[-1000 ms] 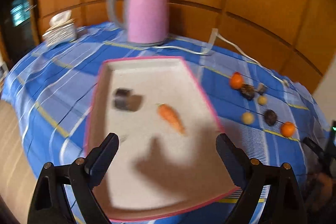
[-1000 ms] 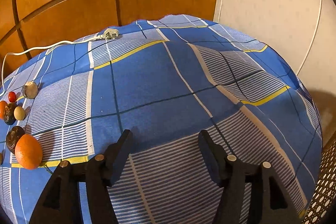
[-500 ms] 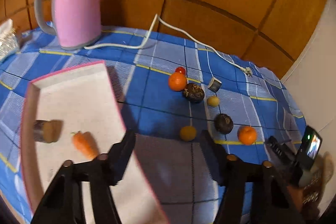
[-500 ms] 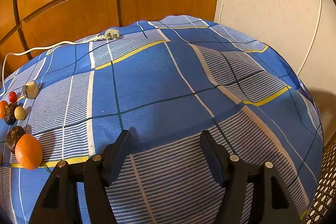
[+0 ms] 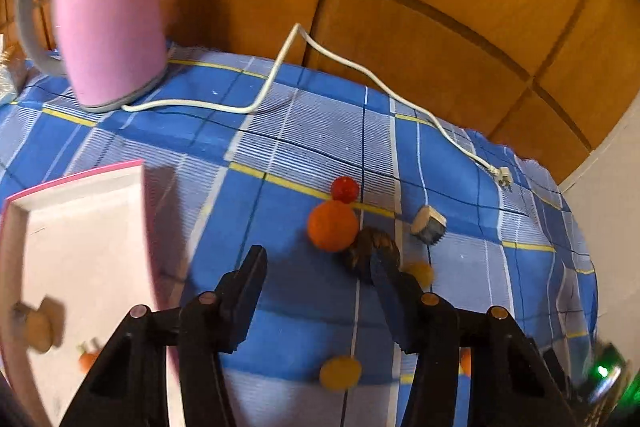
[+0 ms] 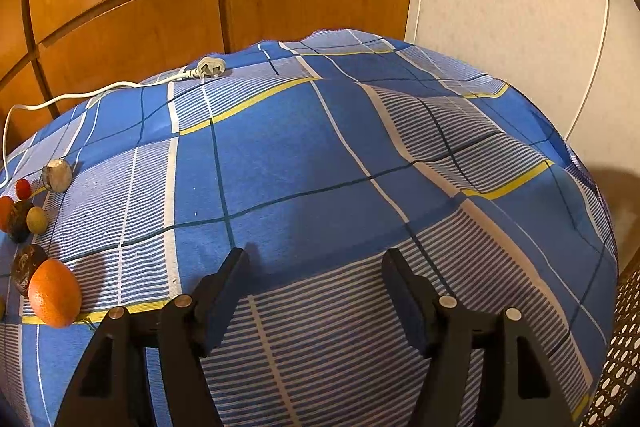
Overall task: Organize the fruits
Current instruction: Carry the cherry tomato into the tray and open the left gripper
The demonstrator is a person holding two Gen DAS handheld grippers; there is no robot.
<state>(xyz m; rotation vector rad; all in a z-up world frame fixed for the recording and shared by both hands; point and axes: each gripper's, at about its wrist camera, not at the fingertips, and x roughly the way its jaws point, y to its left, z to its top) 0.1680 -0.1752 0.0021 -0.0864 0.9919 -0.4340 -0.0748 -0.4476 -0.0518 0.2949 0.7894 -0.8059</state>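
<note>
My left gripper (image 5: 317, 257) hangs over the blue checked cloth with its jaws closing and nothing between them. Just beyond its fingertips lie an orange (image 5: 332, 230), a small red fruit (image 5: 345, 189) and a dark round fruit (image 5: 370, 251), which the right finger partly hides. A yellow fruit (image 5: 340, 371) lies below the jaws. At the left, the pink-rimmed white tray (image 5: 80, 227) holds a carrot (image 5: 89, 359) and a brown piece (image 5: 36, 323). My right gripper (image 6: 315, 257) is open over bare cloth, with another orange (image 6: 54, 291) and a dark fruit (image 6: 28, 265) far to its left.
A pink kettle (image 5: 104, 15) stands at the back left; its white cord (image 5: 360, 71) runs across the cloth to a plug (image 6: 210, 69). A grey cut piece (image 5: 429, 225) lies right of the fruit. Wooden panels close off the back. The cloth drops away at the right edge.
The left gripper has swung right, from over the tray to the fruit cluster, and its jaws have narrowed a lot. The right gripper has stayed in place, its jaws slightly wider.
</note>
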